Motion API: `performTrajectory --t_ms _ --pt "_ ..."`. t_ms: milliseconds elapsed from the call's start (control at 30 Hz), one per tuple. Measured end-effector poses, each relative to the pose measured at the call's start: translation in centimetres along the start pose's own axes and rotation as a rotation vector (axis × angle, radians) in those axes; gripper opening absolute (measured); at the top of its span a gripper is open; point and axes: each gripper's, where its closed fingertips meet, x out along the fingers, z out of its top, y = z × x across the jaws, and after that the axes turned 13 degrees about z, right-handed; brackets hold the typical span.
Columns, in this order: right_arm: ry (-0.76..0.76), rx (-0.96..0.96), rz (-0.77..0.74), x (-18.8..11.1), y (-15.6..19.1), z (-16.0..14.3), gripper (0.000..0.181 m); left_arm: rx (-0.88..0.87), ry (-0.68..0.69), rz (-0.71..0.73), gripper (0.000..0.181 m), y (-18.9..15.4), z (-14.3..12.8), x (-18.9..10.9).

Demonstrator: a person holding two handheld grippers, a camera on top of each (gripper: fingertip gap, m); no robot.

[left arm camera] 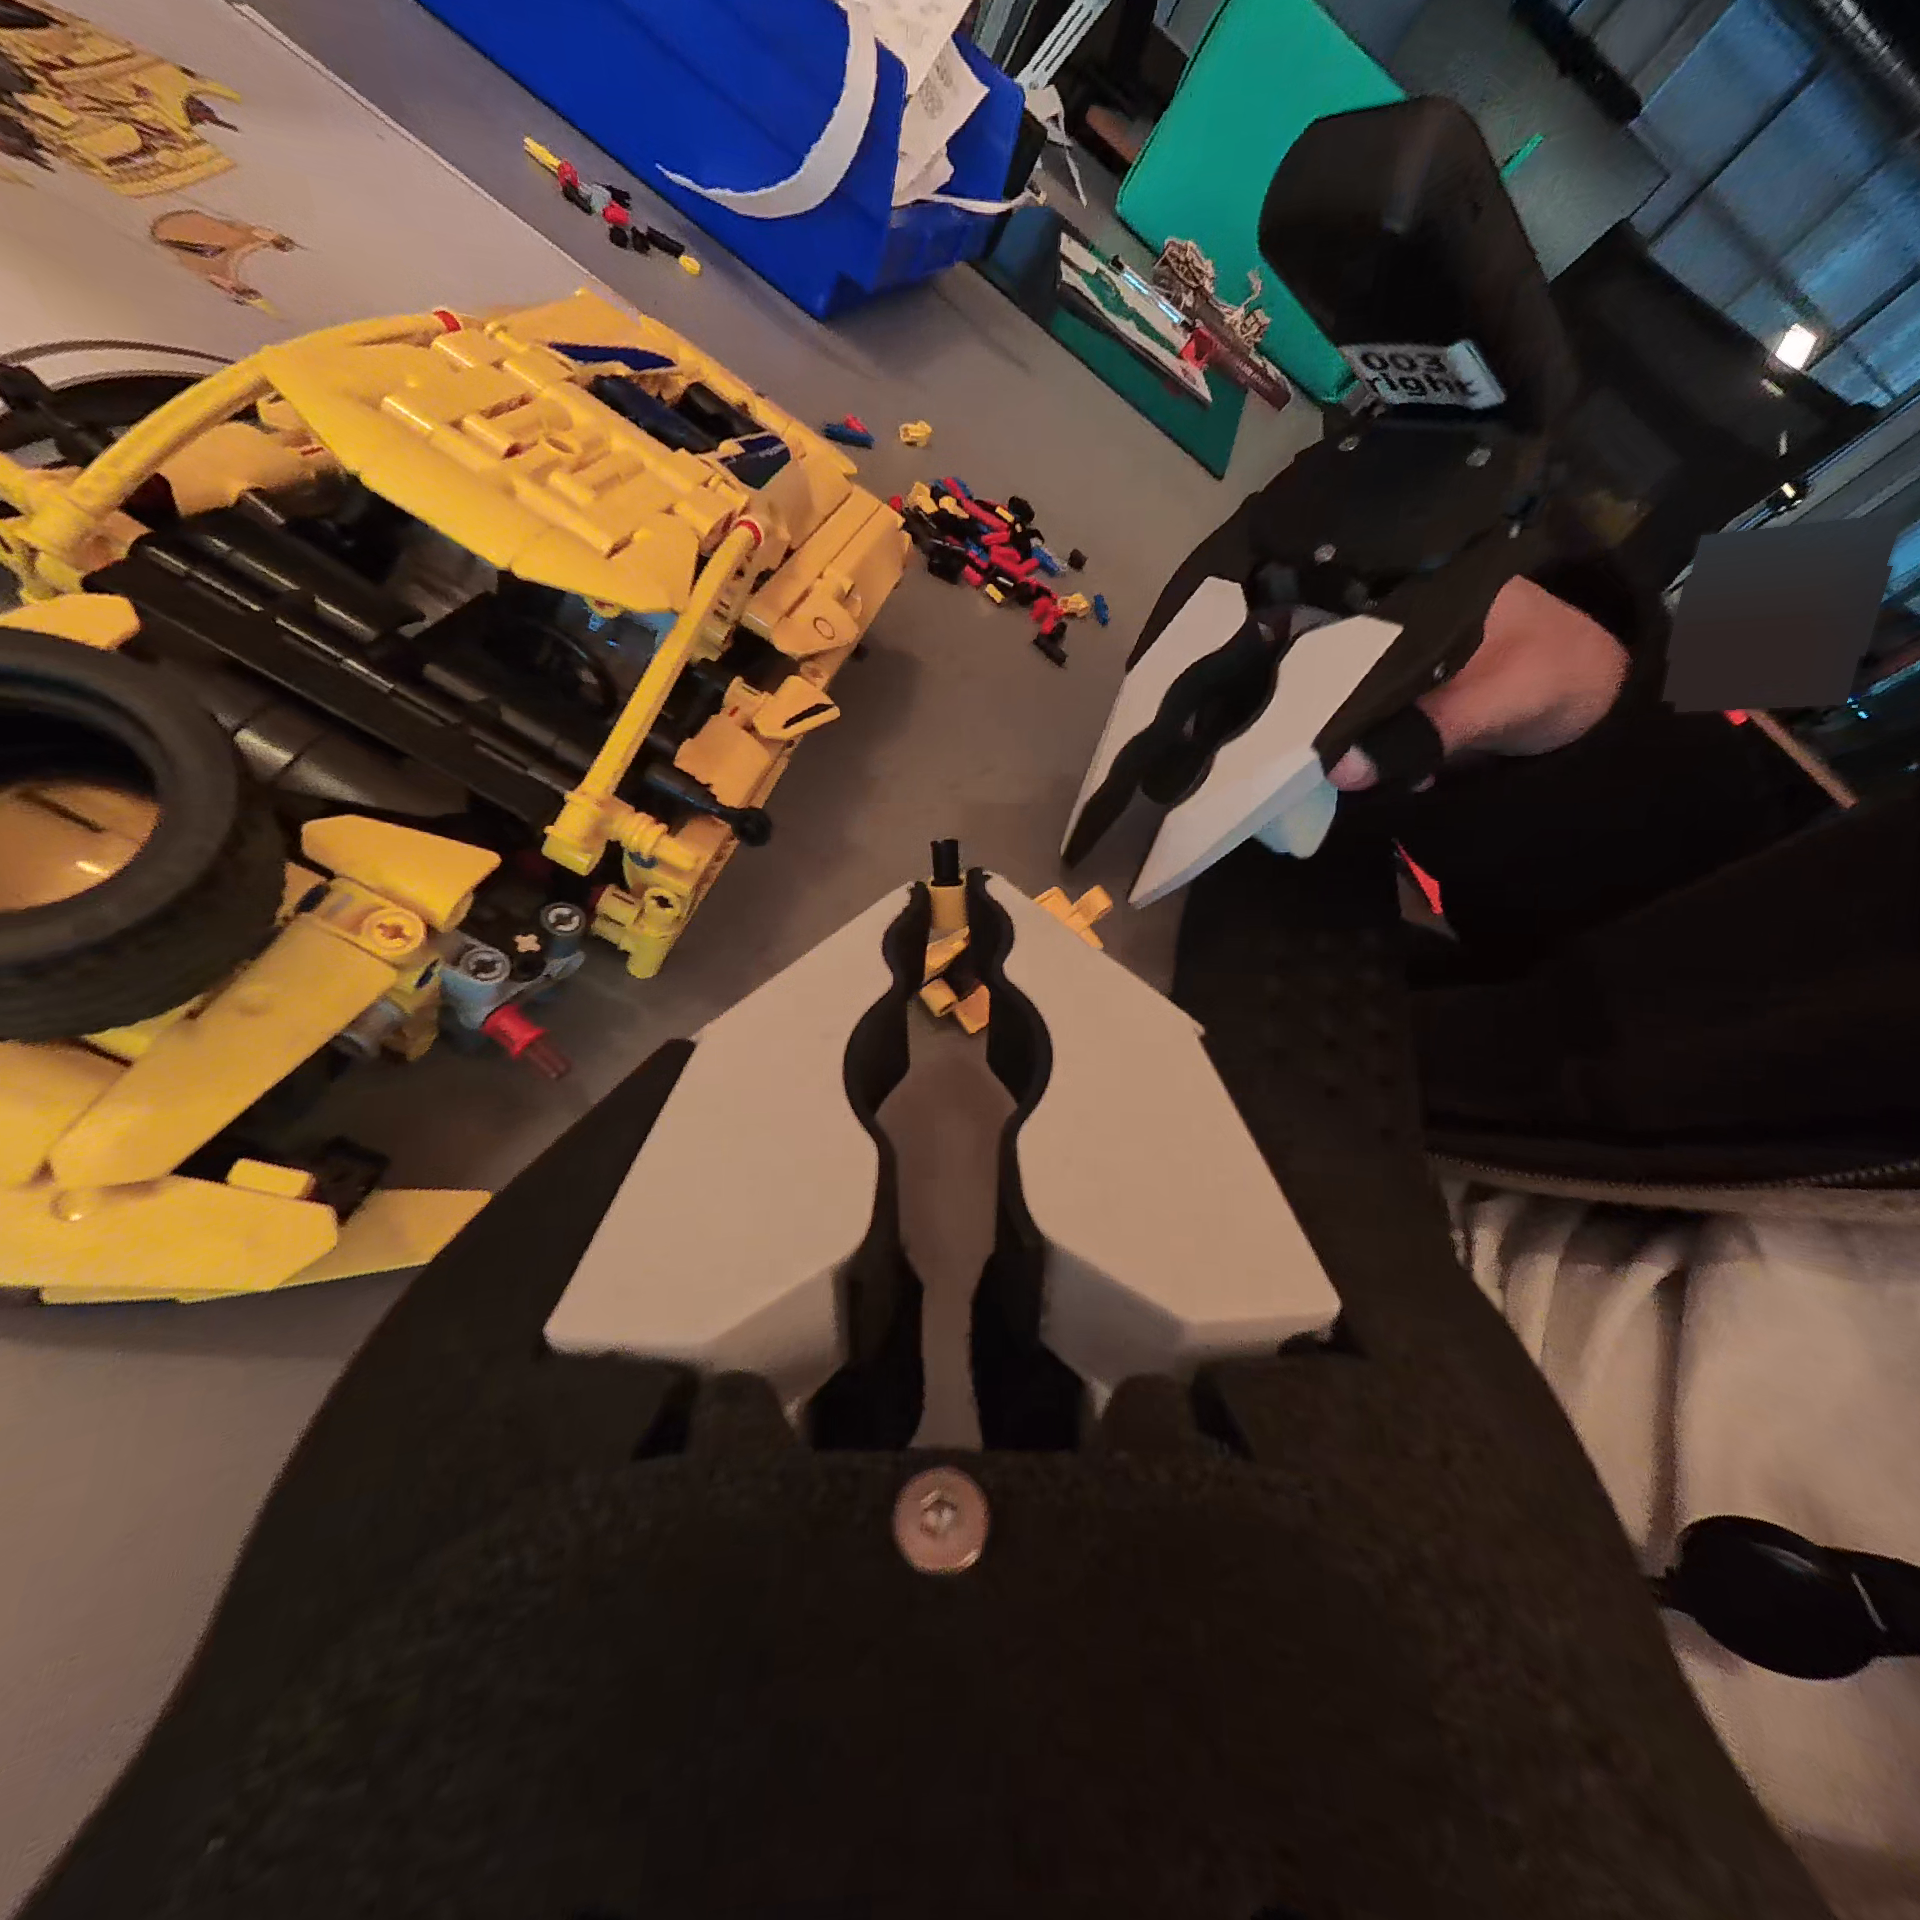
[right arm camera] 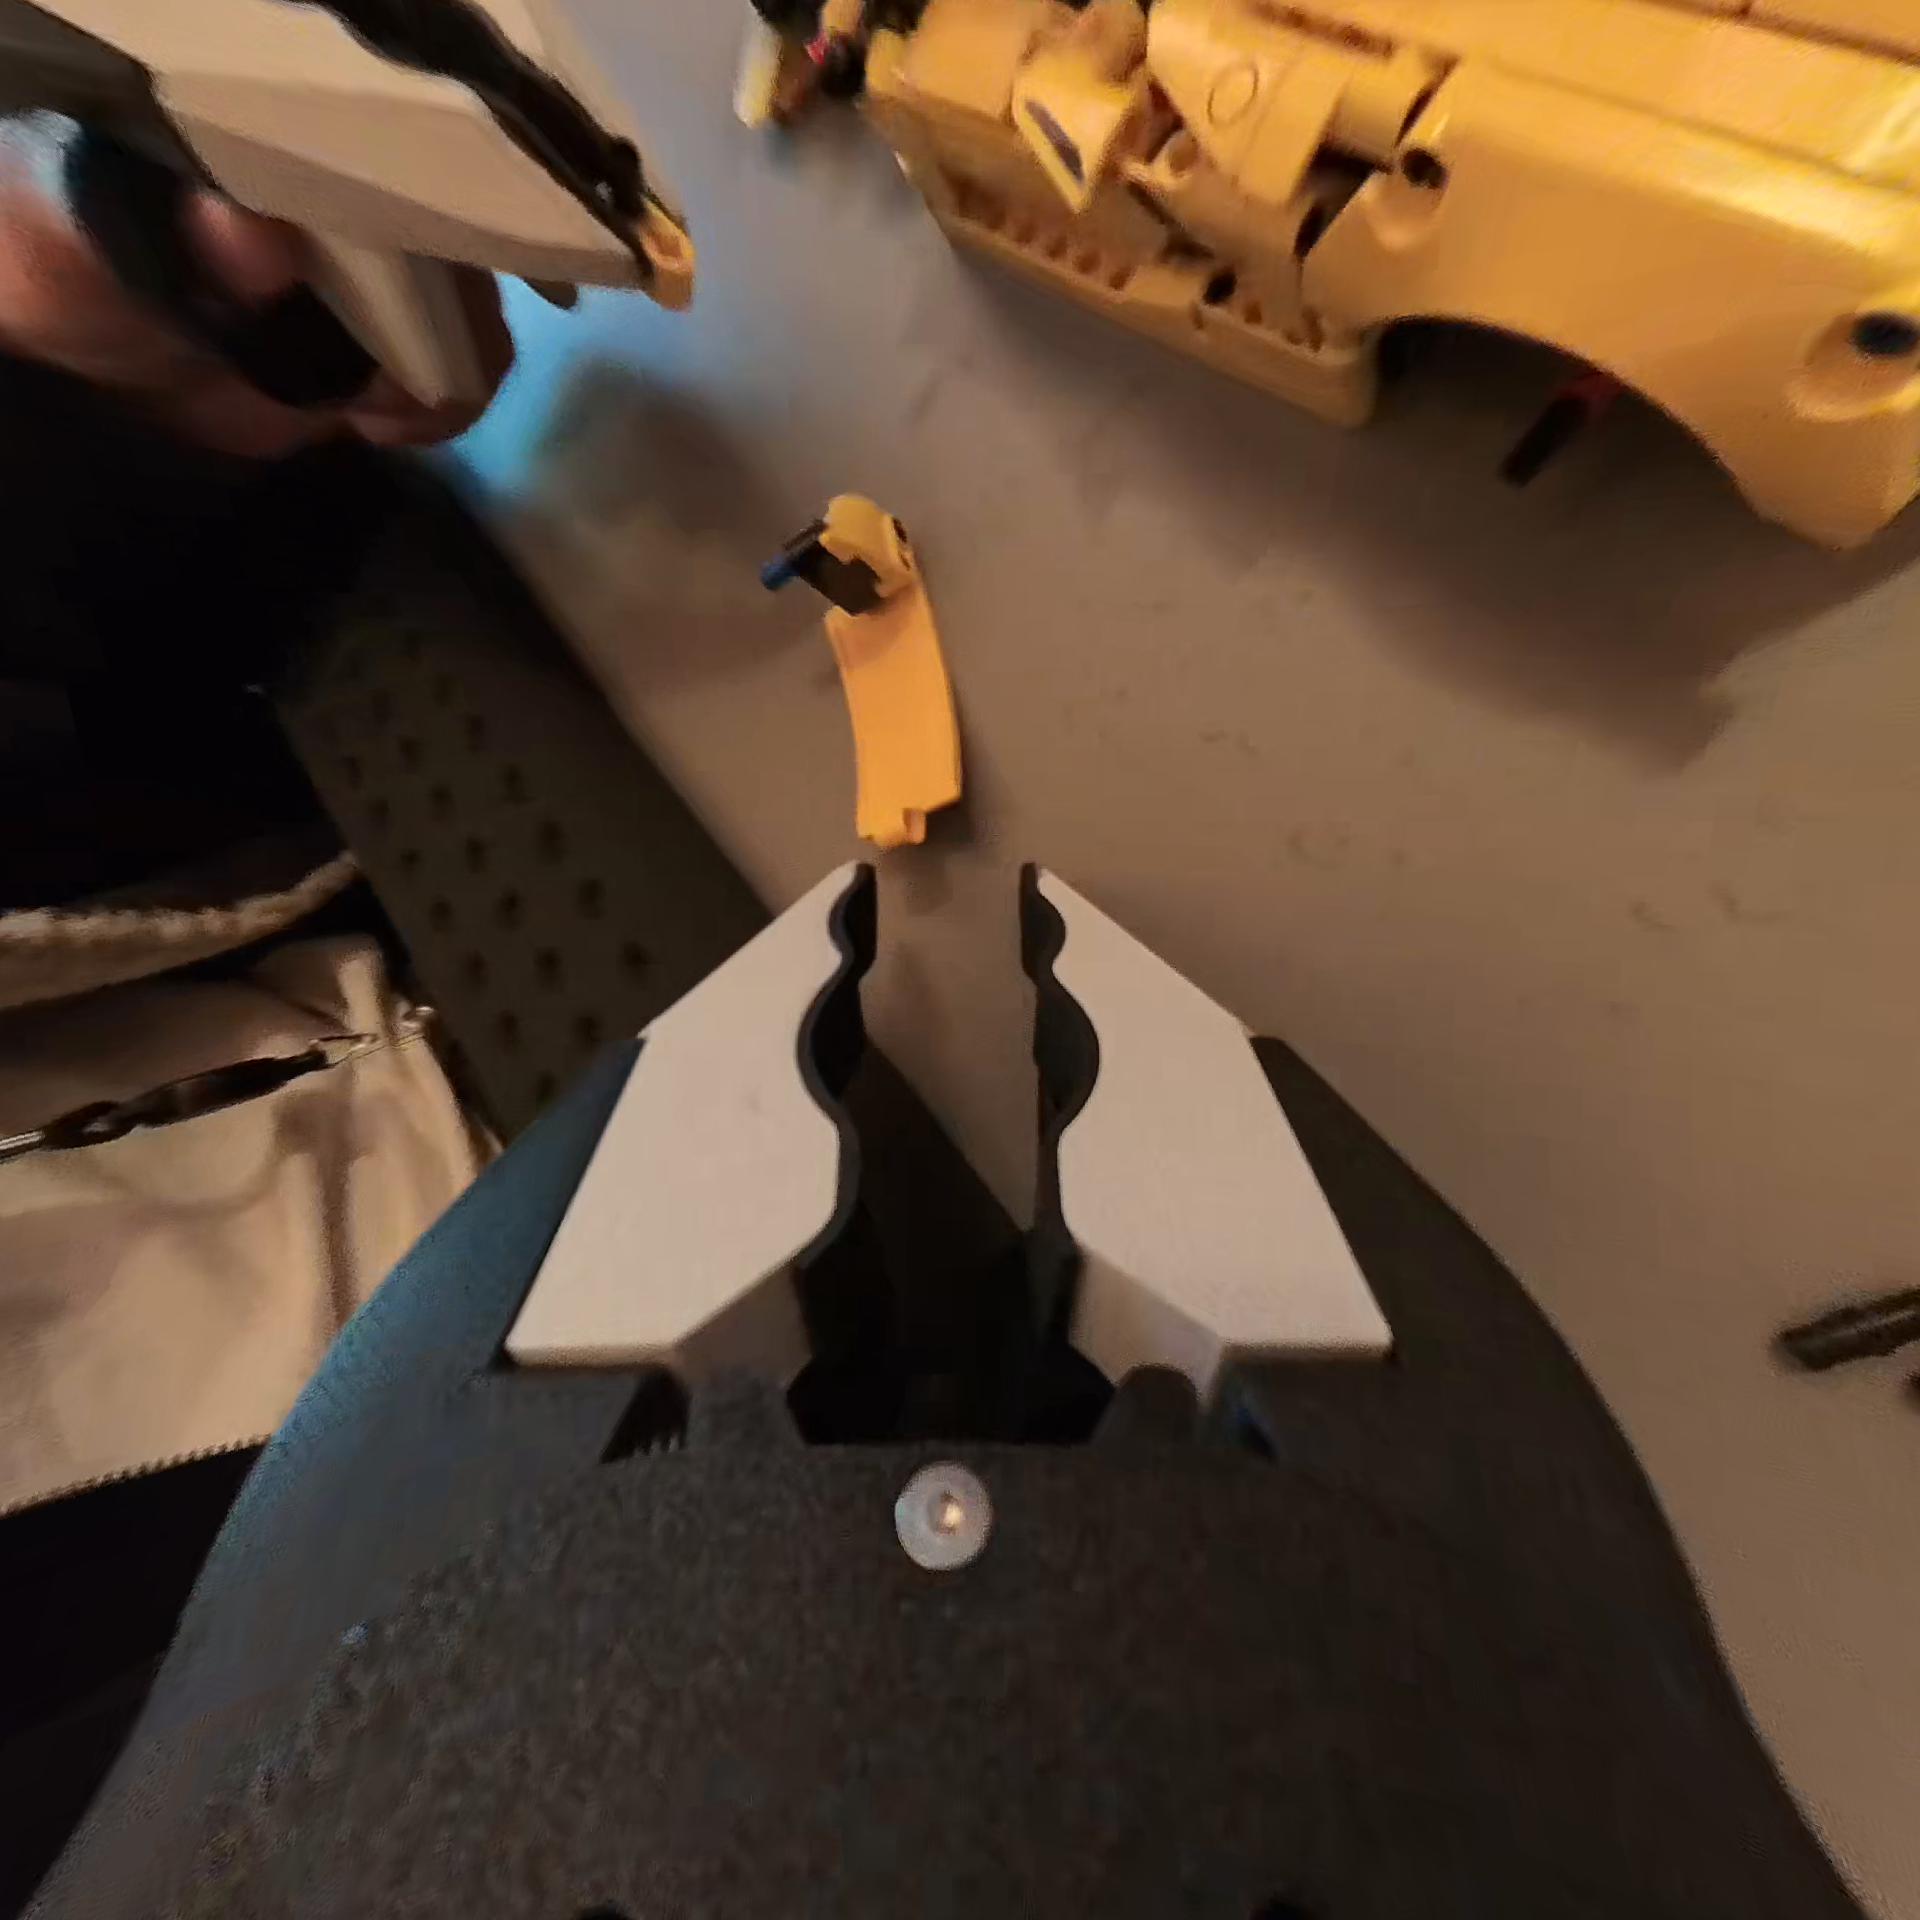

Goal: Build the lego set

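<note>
My left gripper (left arm camera: pixel 943 902) is shut on a small yellow Lego piece (left arm camera: pixel 943 906) with a black pin sticking out past the tips. It also shows at the upper left of the right wrist view (right arm camera: pixel 649 249). My right gripper (right arm camera: pixel 945 883) is open and empty, just short of a curved yellow panel (right arm camera: pixel 902 717) lying on the grey table with a black and blue pin part at its far end. In the left wrist view the right gripper (left arm camera: pixel 1107 873) hangs just right of my left tips. The big yellow Lego car (left arm camera: pixel 468 623) stands to the left, and its body shows in the right wrist view (right arm camera: pixel 1403 208).
A pile of small red, black and blue Lego parts (left arm camera: pixel 997 551) lies beyond the car. A blue bin (left arm camera: pixel 727 135) stands at the back, with more loose parts (left arm camera: pixel 623 213) beside it. A dark part (right arm camera: pixel 1849 1340) lies at the right. The person's lap borders the table edge (right arm camera: pixel 499 831). There is about 11 cm between the tips of the two grippers.
</note>
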Motion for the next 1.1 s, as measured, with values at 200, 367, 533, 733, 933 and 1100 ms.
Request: performTrajectory --t_ms 200,367,533,733,933,1100 --pt "-0.034 0.073 0.033 1.6 0.3 0.4 0.022 -0.028 -0.021 -0.021 0.007 -0.1 0.4 -0.2" --pt "-0.044 0.022 0.056 3.0 0.6 1.1 0.008 -0.062 -0.04 -0.071 0.007 -0.7 0.8 -0.5" --pt "-0.095 -0.488 -0.259 1.9 0.8 4.4 0.007 -0.207 -0.118 -0.189 0.006 -1.0 2.5 -1.8" --pt "-0.225 -1.143 -0.8 -1.5 2.9 7.9 0.007 -0.402 -0.192 -0.335 0.007 -1.0 4.2 -3.3" --pt "-0.113 -1.345 -0.806 0.1 3.1 7.5 0.007 -0.393 -0.175 -0.341 0.006 -1.2 3.9 -3.1" --pt "-0.062 -1.403 -0.786 1.0 2.4 7.2 0.007 -0.416 -0.131 -0.394 0.007 -2.1 3.3 -2.8"
